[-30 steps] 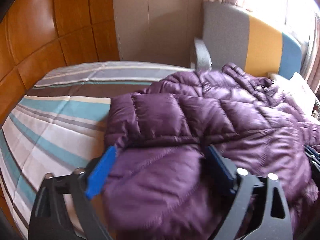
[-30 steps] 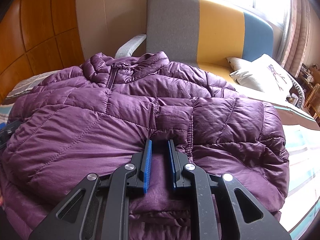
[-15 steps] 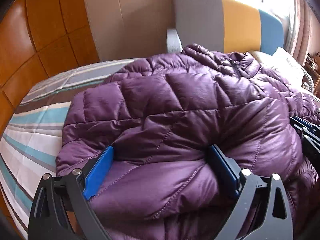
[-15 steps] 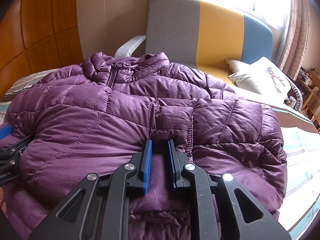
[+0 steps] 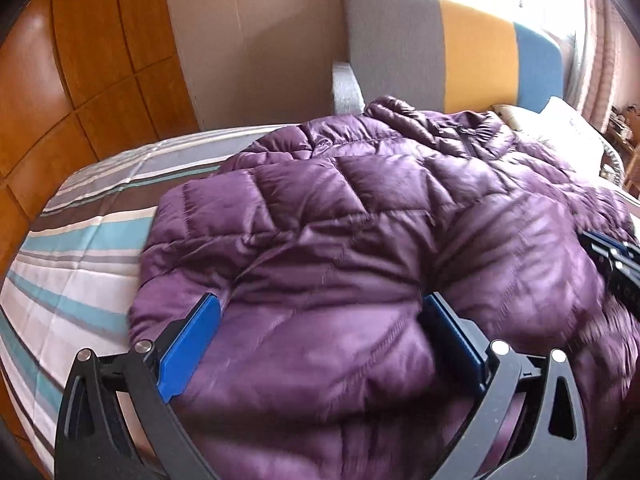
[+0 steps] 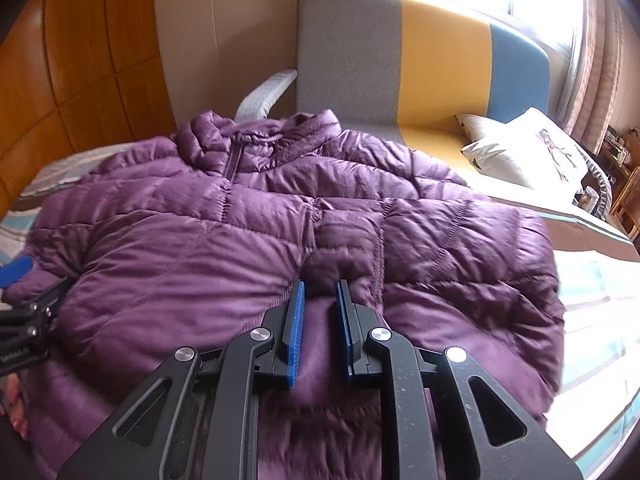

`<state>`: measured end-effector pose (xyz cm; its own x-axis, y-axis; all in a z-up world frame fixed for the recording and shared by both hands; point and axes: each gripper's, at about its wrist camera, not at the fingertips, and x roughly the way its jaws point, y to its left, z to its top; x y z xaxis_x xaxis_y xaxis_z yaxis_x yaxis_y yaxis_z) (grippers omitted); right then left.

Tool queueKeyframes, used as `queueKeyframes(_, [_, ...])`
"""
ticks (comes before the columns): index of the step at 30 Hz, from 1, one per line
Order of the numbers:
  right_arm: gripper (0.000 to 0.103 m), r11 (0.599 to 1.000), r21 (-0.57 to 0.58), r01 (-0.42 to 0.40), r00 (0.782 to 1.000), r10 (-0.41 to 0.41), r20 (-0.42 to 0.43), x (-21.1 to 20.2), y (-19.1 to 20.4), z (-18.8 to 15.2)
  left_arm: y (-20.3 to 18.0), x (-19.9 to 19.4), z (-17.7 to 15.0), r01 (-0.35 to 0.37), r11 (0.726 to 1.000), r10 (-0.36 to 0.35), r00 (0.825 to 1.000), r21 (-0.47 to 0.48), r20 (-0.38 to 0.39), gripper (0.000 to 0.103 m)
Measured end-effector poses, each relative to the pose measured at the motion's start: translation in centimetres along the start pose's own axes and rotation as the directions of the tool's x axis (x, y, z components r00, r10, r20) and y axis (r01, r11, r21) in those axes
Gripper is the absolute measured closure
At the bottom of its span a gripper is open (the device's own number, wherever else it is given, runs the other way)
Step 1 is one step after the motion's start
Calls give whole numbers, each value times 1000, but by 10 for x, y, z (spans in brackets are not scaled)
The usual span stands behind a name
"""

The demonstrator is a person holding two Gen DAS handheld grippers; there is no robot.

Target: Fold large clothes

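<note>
A purple quilted puffer jacket (image 5: 360,216) lies on the striped bed, collar toward the sofa; it also fills the right wrist view (image 6: 248,224). My left gripper (image 5: 320,312) stands wide open with a thick bulge of the jacket's near-left edge between its blue pads, not clamped. My right gripper (image 6: 320,292) is shut on a fold of the jacket's near hem. The right gripper shows at the right edge of the left wrist view (image 5: 616,264); the left gripper shows at the left edge of the right wrist view (image 6: 24,312).
The striped bedsheet (image 5: 80,248) lies bare to the left of the jacket. A grey, yellow and blue sofa (image 6: 432,64) stands behind, with a white pillow (image 6: 528,152) on it. Wooden wall panels (image 5: 80,60) stand at the left.
The left gripper has swung right and moved in over the jacket's left edge, with more jacket between its open pads. The right gripper has kept its hold on the hem.
</note>
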<state>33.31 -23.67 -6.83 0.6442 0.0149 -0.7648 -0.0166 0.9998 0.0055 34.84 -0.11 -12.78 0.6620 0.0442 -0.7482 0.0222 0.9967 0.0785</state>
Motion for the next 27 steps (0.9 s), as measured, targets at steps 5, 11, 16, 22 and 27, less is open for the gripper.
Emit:
queueKeyframes(5, [58, 999, -2, -45, 999, 45, -6, -36, -3, -12, 11, -30, -23, 38, 999, -38, 999, 10, 8, 2])
queueKeyframes(11, [46, 997, -5, -79, 997, 79, -6, -86, -19, -49, 28, -61, -69, 75, 997, -74, 997, 32, -15, 2])
queueKeyframes(16, [55, 994, 64, -89, 995, 91, -29, -122, -51, -87, 52, -88, -108, 71, 997, -71, 997, -5, -31, 3])
queueKeyframes(22, [55, 986, 151, -75, 996, 83, -42, -168, -94, -139, 74, -117, -147, 119, 993, -119, 993, -18, -24, 25])
queueKeyframes(27, [55, 976, 202, -86, 989, 107, -98, -193, -119, -178, 86, -133, -175, 209, 978, -210, 977, -24, -49, 37])
